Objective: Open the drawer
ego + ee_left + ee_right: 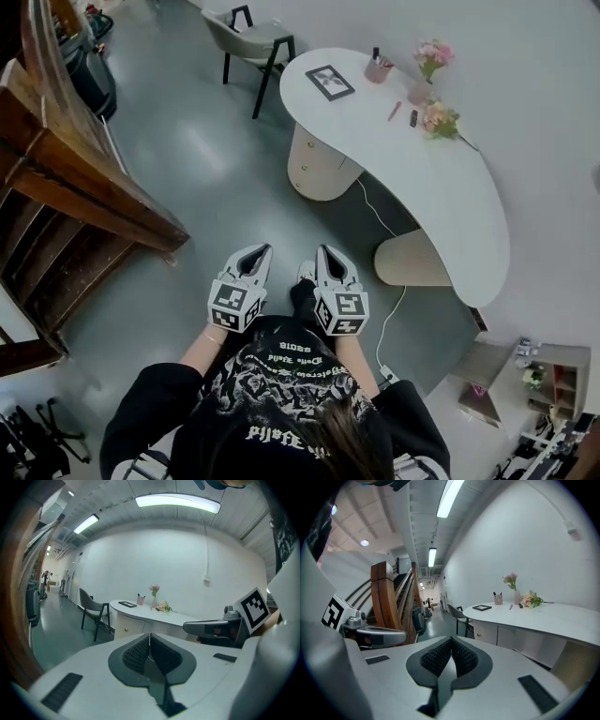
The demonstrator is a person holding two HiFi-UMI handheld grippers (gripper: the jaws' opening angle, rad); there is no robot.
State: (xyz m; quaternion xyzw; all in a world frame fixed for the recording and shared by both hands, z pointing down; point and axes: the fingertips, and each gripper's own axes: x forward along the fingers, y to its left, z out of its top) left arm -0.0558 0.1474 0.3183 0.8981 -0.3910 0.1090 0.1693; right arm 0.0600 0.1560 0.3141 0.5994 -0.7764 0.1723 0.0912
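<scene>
A white curved desk (441, 187) stands ahead on the right. Its rounded pedestal (314, 161) carries a drawer front with a small knob, which shows in the left gripper view (125, 627) and in the right gripper view (486, 631). I hold both grippers side by side in front of my chest, well short of the desk. My left gripper (260, 253) (149, 645) is shut with nothing between its pads. My right gripper (327, 253) (451, 649) is shut as well and empty. Both point forward and slightly down.
A chair (251, 39) stands beyond the desk's far end. A wooden staircase (66, 178) fills the left. On the desk lie a picture frame (330, 82), a pen cup (378, 67) and flowers (439, 119). A cable (380, 220) runs over the floor; a small shelf (553, 375) stands at lower right.
</scene>
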